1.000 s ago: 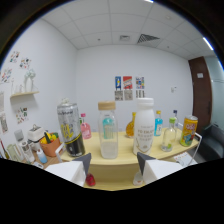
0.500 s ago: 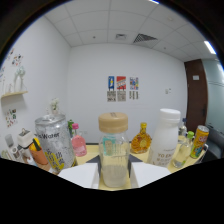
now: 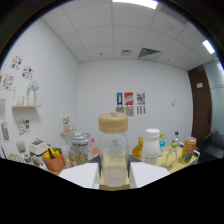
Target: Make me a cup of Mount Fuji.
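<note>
White walls (image 3: 95, 95) meet a tiled ceiling (image 3: 125, 30) with lit panels. Posters (image 3: 130, 99) hang ahead. A dark door (image 3: 206, 107) stands right.

We see a clear glass bottle (image 3: 114, 155) with a tan lid, pale yellowish liquid at its base, between our white gripper fingers (image 3: 80, 175). A silver can (image 3: 80, 148) sits left, a white plastic jug (image 3: 151, 148) and yellow can (image 3: 188, 150) right.

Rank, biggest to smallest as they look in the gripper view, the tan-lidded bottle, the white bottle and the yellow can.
1. tan-lidded bottle, between the gripper fingers; nearness to the camera inflates it.
2. white bottle, beyond the fingers.
3. yellow can, slightly smaller; these two look close, so their order is unsure.
</note>
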